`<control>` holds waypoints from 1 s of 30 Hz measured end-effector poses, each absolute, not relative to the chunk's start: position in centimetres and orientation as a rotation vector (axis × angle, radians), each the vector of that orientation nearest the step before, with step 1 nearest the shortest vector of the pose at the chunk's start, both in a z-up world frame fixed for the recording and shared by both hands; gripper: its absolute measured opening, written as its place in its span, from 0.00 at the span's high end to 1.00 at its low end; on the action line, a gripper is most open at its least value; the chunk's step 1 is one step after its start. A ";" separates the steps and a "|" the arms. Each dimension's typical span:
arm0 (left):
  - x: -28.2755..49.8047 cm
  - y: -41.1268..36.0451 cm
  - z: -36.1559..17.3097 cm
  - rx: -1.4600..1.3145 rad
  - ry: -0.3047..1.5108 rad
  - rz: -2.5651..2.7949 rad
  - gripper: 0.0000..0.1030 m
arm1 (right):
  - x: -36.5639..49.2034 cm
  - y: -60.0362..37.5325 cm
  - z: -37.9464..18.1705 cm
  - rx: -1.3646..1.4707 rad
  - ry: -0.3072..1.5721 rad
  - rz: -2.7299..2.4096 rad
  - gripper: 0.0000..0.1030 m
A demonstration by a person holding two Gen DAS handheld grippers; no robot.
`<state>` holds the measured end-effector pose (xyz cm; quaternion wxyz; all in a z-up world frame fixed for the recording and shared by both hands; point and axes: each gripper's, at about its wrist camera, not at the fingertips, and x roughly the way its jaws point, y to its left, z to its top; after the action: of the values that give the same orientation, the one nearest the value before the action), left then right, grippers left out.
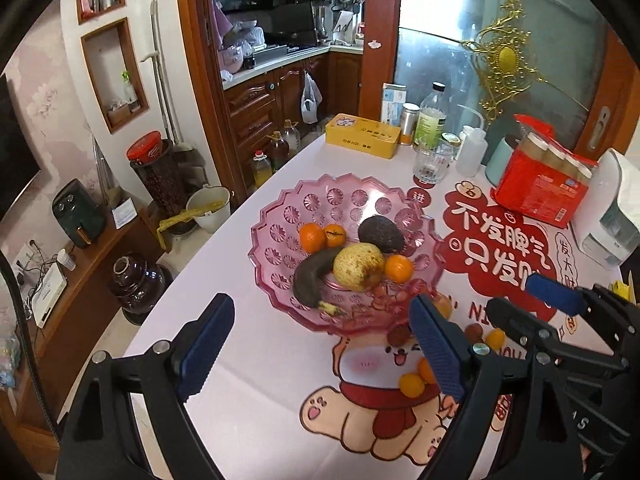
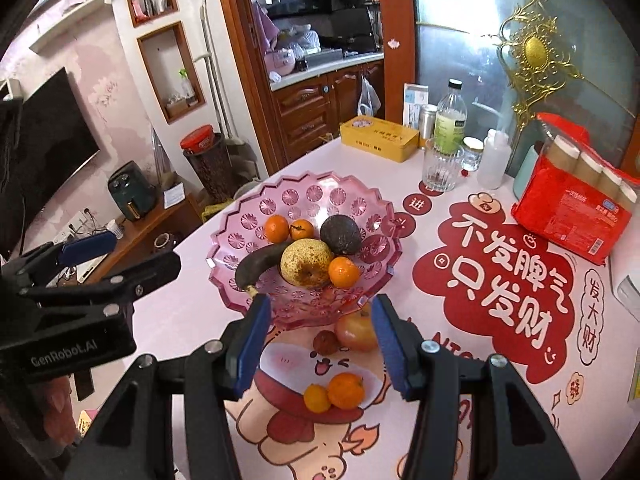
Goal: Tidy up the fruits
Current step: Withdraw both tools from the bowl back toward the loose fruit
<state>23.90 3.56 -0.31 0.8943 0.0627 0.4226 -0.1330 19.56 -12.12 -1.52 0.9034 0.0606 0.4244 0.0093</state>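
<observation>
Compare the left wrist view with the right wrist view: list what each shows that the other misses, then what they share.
Only the left wrist view: the white bucket on the floor and the white appliance at the table's right edge.

Only the right wrist view: the television on the wall, and the apple in plain sight below the bowl.

Both: the pink bowl holding the pear, avocado, dark banana and three oranges; loose small oranges on the tablecloth; the yellow tin; both claws, open and empty.
</observation>
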 end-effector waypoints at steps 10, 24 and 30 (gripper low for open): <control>19.3 1.2 -0.6 0.129 0.895 -0.286 0.14 | 15.1 -14.1 -0.2 0.111 0.850 0.020 0.49; 16.9 -0.3 -6.7 0.122 1.065 -0.315 0.14 | 11.5 -18.6 -3.9 0.143 0.898 -0.026 0.49; 17.0 -1.1 -9.9 0.121 1.112 -0.330 0.14 | 11.2 -20.4 -7.2 0.140 0.957 -0.063 0.49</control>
<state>17.02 -1.10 -9.86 0.8347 0.0573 0.5250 -0.1559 11.20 -20.41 -7.21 0.8849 0.0671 0.4600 -0.0304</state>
